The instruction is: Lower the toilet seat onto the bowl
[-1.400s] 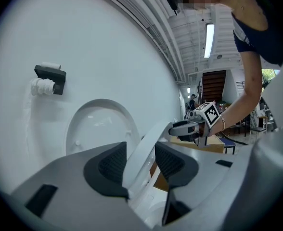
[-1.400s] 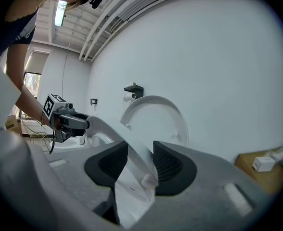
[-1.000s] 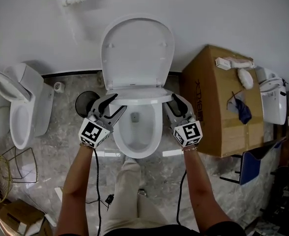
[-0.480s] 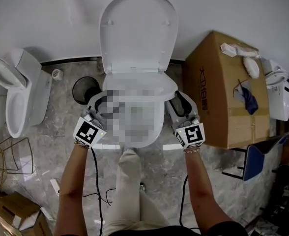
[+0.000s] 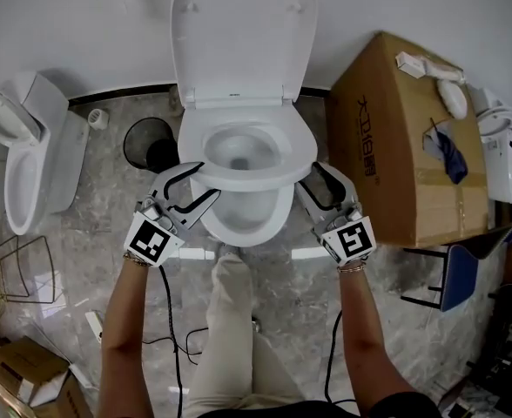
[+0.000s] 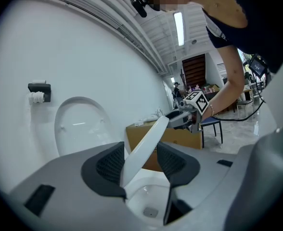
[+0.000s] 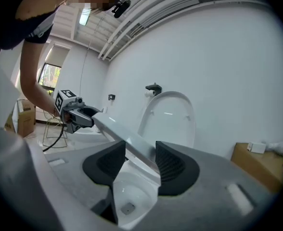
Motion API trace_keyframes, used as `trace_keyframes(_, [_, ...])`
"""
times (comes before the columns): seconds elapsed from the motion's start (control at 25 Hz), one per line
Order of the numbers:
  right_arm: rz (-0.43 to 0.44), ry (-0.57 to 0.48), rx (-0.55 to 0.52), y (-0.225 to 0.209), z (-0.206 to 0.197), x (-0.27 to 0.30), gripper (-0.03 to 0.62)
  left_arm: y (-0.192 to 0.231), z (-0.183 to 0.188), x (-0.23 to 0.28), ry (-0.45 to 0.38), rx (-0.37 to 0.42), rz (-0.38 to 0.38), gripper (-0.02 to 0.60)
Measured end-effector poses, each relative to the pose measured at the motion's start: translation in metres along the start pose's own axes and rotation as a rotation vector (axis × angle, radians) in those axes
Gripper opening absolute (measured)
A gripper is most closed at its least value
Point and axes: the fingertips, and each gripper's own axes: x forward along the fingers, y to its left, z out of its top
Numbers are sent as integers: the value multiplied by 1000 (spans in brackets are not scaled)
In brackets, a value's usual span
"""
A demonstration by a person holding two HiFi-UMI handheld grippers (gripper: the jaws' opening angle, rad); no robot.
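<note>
Toilet seat stands part-lowered at the centre of the head view, tilted above the bowl. The lid is upright against the wall at the top of the frame. My left gripper takes the seat's edge at frame left and my right gripper the edge at frame right. Both sets of jaws stand narrow, pads on the rim. Assessment: rigid, glossy plastic, light, hinged at the rear, likely to slip and slam if released. Recommended hold: side edges near the front, both sides evenly.
</note>
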Motion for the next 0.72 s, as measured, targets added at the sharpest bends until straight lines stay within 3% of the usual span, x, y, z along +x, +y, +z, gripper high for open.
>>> trace_keyframes(0.12, [42, -22, 29, 8, -9, -8, 186, -13, -5, -3, -28, -11, -17, 199])
trace_keyframes(0.16, [56, -26, 38, 11, -12, -10, 189, -16, -1, -4, -85, -82, -19, 204])
trace_keyframes(0.24, [97, -37, 67, 16, -17, -15, 195, -20, 4, -8, -214, -296, -35, 250])
trace_keyframes(0.32, [137, -54, 108, 20, -23, -19, 199, -23, -4, -13, -250, -387, -46, 264])
trace_keyframes(0.48, [162, -91, 162, 24, -30, -26, 204, -30, -12, -13, -257, -348, -8, 242])
trace_keyframes(0.72, [166, -109, 205, 35, -44, -33, 203, -47, -16, -15, -284, -331, -14, 241])
